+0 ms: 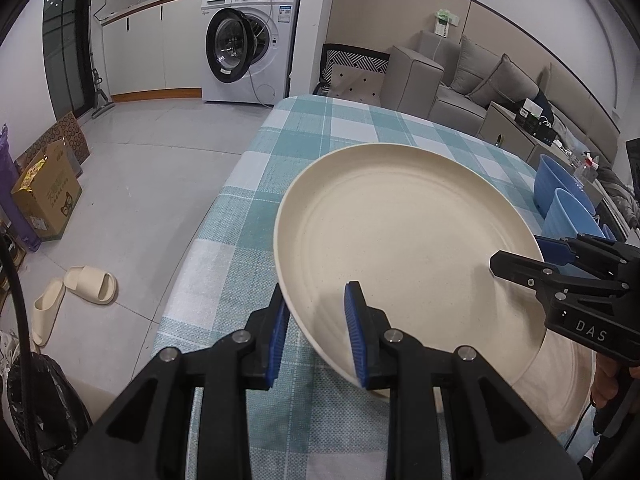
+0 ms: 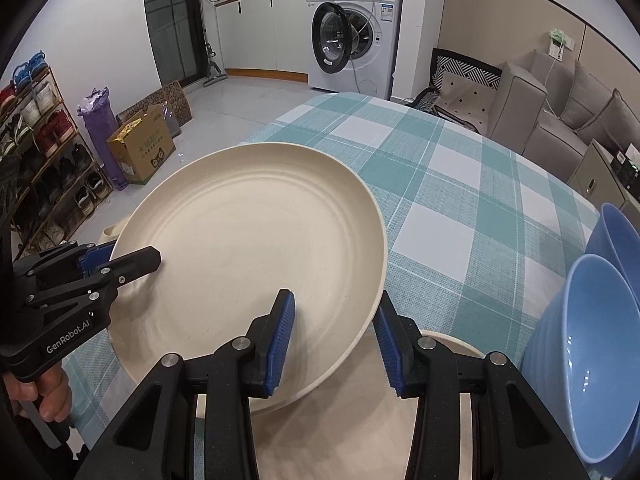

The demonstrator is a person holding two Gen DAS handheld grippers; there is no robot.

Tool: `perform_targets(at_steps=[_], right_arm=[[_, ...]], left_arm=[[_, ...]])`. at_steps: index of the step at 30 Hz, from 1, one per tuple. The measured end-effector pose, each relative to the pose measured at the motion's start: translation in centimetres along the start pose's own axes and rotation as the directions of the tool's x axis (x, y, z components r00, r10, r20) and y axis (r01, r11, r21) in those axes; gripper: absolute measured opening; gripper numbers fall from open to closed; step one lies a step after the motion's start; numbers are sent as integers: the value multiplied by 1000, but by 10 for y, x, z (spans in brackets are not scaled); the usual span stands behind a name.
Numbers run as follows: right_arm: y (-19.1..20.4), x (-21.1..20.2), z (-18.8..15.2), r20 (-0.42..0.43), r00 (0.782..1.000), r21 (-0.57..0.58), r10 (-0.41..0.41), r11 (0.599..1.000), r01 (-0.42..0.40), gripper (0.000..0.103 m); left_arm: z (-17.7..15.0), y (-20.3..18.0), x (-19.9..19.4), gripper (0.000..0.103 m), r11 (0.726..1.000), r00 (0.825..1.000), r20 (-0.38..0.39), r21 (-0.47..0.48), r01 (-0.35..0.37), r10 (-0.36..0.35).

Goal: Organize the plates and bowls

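Both grippers are on the same cream plate [image 1: 404, 232], lifted off the checked tablecloth [image 1: 248, 208] and tilted.

Left gripper [image 1: 318, 332]: lower middle of the left wrist view, jaws pinching the plate's near rim, one blue pad under it, one on the inner face. In the right wrist view the same gripper [image 2: 120, 258] comes in from the left edge, clamped on the plate's left rim, with a hand [image 2: 44, 396] on its handle at lower left.

Right gripper [image 2: 334, 340]: lower middle of the right wrist view, jaws closed on the plate's right rim, left pad inside the dish, right pad on the outside. In the left wrist view it [image 1: 532, 256] enters from the right edge and grips the plate's right rim.

Plate fills the centre of both views. A second cream plate [image 2: 452, 346] lies flat on the cloth beneath it, showing at the bottom of the right wrist view and at lower right of the left wrist view.

Two blue bowls [image 2: 592, 344] stand tipped on edge, one behind the other, at the right edge of the right wrist view; same pair at right middle in the left wrist view, behind the plate.

Background: washing machine [image 1: 250, 44] upper middle, door open; sofa [image 1: 472, 80] upper right; slippers [image 1: 76, 296] on the floor at left.
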State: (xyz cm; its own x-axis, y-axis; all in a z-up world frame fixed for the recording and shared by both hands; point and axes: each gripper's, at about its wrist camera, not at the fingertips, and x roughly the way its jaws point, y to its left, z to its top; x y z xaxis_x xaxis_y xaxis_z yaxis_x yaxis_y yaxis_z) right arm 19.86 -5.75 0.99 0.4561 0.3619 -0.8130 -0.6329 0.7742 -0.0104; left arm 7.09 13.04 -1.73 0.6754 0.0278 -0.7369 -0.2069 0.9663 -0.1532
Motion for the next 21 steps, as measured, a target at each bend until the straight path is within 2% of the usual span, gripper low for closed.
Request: perform_targets(at_steps=[21], right_arm=[[-27,-50,-42,49,998,77,-31,997,27,42]], left_arm=[[-5,-45,-15,26,993,999,16,106,44,-46]])
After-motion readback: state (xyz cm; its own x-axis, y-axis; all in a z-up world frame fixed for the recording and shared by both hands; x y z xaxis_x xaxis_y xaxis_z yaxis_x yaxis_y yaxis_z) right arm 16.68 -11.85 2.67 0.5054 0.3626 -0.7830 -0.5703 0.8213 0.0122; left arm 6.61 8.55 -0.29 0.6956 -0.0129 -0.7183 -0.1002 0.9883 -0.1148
